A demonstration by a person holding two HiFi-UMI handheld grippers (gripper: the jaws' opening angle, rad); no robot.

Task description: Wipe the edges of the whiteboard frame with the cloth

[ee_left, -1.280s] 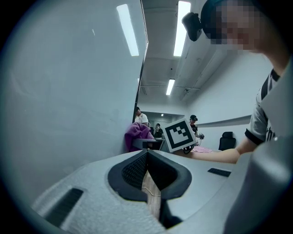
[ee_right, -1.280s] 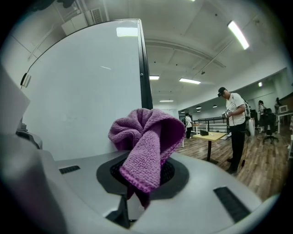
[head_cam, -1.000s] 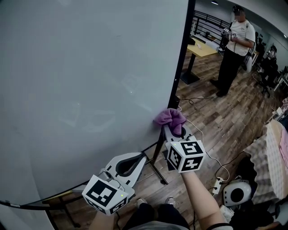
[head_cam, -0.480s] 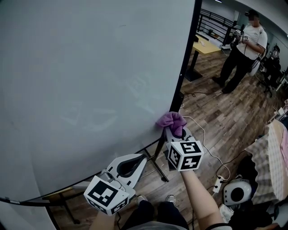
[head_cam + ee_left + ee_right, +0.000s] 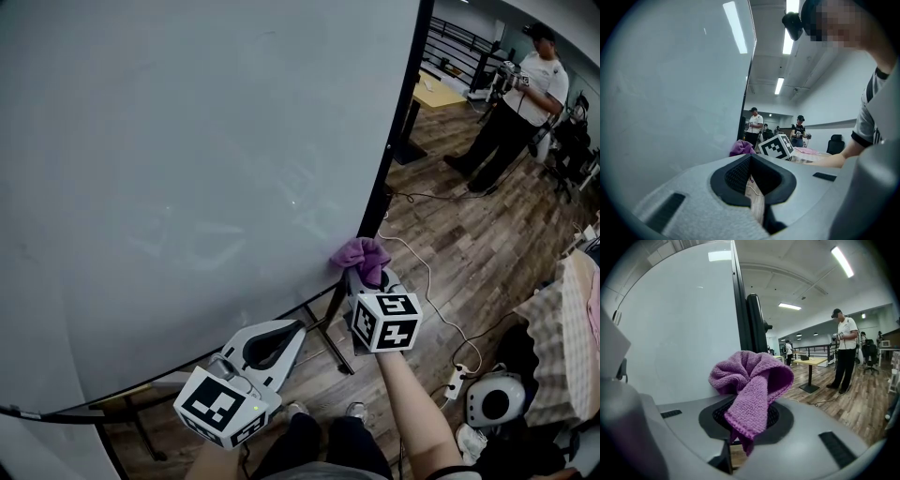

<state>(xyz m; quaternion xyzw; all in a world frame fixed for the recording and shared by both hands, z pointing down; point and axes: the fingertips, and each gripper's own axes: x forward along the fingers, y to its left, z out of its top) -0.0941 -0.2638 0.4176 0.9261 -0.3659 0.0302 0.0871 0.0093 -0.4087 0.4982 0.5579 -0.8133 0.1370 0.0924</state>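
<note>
Head view: a cloth is being held against the right edge of a big whiteboard.

The whiteboard is filling the left and far side, and its dark frame is running down its right edge. The left gripper is hanging near and low, apart from the board, with its jaws closed together on nothing. It is probably just waiting out of the way. The right gripper is squeezing its jaws tight on the purple cloth, leaving a soft bunch sticking out past the tips. That bunch seems to be touching the frame low down, so I think only cloth is rubbing the edge.
</note>
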